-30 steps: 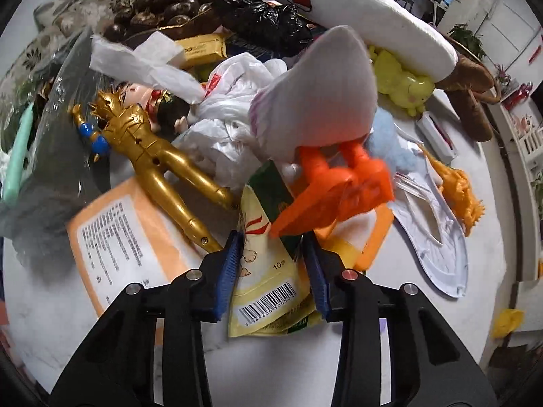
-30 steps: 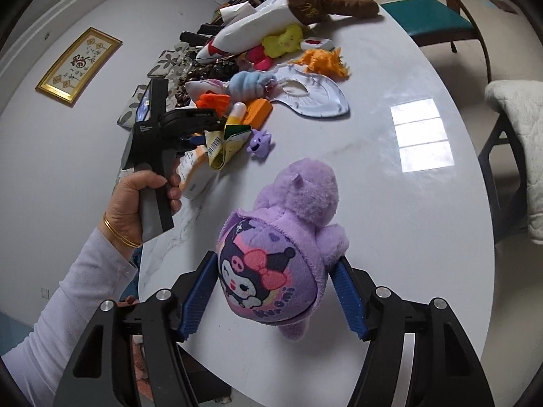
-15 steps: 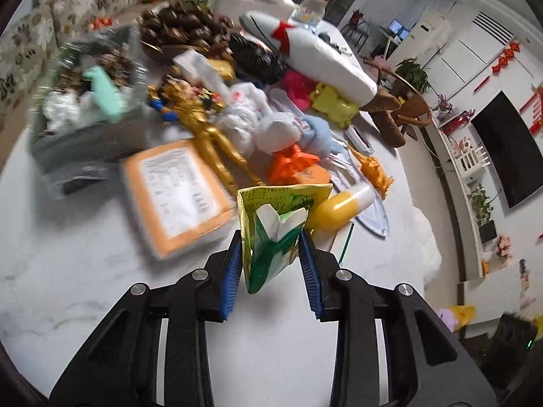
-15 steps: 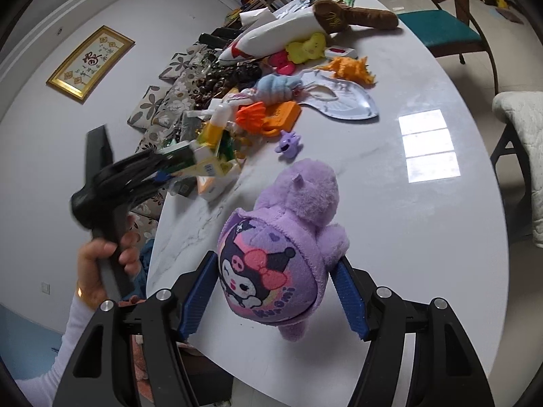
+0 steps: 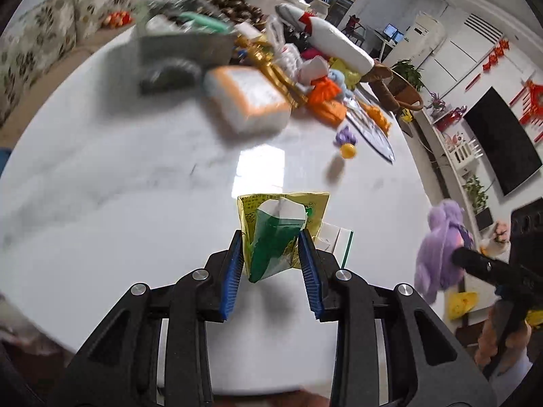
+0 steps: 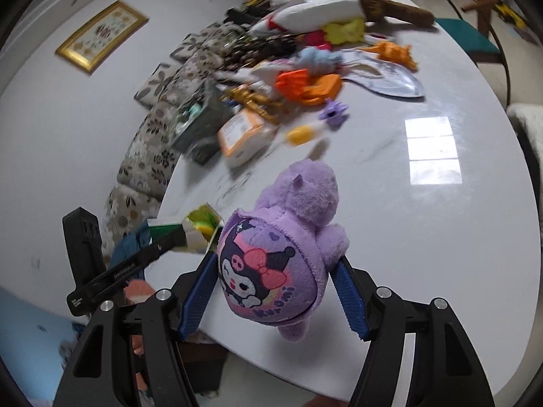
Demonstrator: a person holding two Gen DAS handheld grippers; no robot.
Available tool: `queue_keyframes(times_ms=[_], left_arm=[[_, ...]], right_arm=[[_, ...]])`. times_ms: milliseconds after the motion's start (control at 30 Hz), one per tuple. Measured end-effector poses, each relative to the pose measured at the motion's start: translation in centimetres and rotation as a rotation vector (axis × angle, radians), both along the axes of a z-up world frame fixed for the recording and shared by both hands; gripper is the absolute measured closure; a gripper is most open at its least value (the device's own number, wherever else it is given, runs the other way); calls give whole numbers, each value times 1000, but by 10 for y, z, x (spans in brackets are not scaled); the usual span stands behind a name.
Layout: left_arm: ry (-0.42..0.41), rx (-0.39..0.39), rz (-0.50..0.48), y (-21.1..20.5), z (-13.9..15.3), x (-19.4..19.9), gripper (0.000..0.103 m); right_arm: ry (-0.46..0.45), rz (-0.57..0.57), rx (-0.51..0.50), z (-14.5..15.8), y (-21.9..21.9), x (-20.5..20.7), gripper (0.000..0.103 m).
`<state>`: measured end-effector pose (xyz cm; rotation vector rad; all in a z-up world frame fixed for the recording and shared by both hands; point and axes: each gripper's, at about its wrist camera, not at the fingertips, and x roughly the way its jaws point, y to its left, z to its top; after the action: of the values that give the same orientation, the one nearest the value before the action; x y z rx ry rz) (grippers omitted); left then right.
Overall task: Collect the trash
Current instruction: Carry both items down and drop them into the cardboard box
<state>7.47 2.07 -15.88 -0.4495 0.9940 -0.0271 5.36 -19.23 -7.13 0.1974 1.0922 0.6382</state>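
Observation:
My left gripper [image 5: 271, 247] is shut on a crumpled yellow-green wrapper [image 5: 276, 234] and holds it above the near edge of the white marble table [image 5: 135, 183]. The wrapper also shows in the right wrist view [image 6: 200, 227], just left of the plush. My right gripper [image 6: 275, 288] is shut on a purple Kuromi plush [image 6: 281, 257], lifted over the table's near edge. The plush also shows at the right of the left wrist view [image 5: 441, 251].
A pile of toys and litter lies far across the table: an orange-edged packet [image 5: 247, 101], a gold figure [image 5: 271, 68], an orange toy [image 5: 325, 91], a grey bin [image 5: 180, 44], a white plush [image 5: 336, 44]. A yellow ball [image 5: 348, 151] and a small purple toy [image 5: 344, 135] lie nearer.
My left gripper has pulled the wrapper out of the pile and back toward the near table edge. A yellow ball now lies loose on the table. My right gripper still holds the plush.

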Motion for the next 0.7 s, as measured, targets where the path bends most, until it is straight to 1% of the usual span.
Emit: queue_keyframes(times_ms=[100, 167, 267, 367, 433, 467, 533, 567, 633, 700], left_arm=[[7, -62, -11, 8, 4, -41, 71], [18, -74, -26, 10, 7, -63, 71], [75, -113, -38, 12, 5, -109, 71], [142, -125, -39, 12, -9, -147, 71], [202, -168, -42, 8, -32, -169, 71], [223, -170, -51, 5, -44, -176, 71], [277, -176, -63, -2, -80, -187, 71], [295, -188, -74, -5, -98, -189, 71], [346, -188, -88, -12, -146, -190, 71], [404, -168, -94, -17, -197, -187, 71]], right_arm=[[6, 67, -22, 2, 16, -28, 37], [6, 118, -46, 2, 25, -50, 37], [19, 193, -105, -9, 36, -90, 37], [75, 212, -162, -30, 38, -125, 37], [132, 198, -184, -48, 37, -144, 37], [160, 186, -196, -62, 35, -153, 37], [203, 160, -234, -88, 34, -165, 37], [220, 138, -249, -108, 32, -168, 37], [233, 100, -294, -139, 30, -173, 37], [233, 52, -324, -180, 25, -173, 37]])
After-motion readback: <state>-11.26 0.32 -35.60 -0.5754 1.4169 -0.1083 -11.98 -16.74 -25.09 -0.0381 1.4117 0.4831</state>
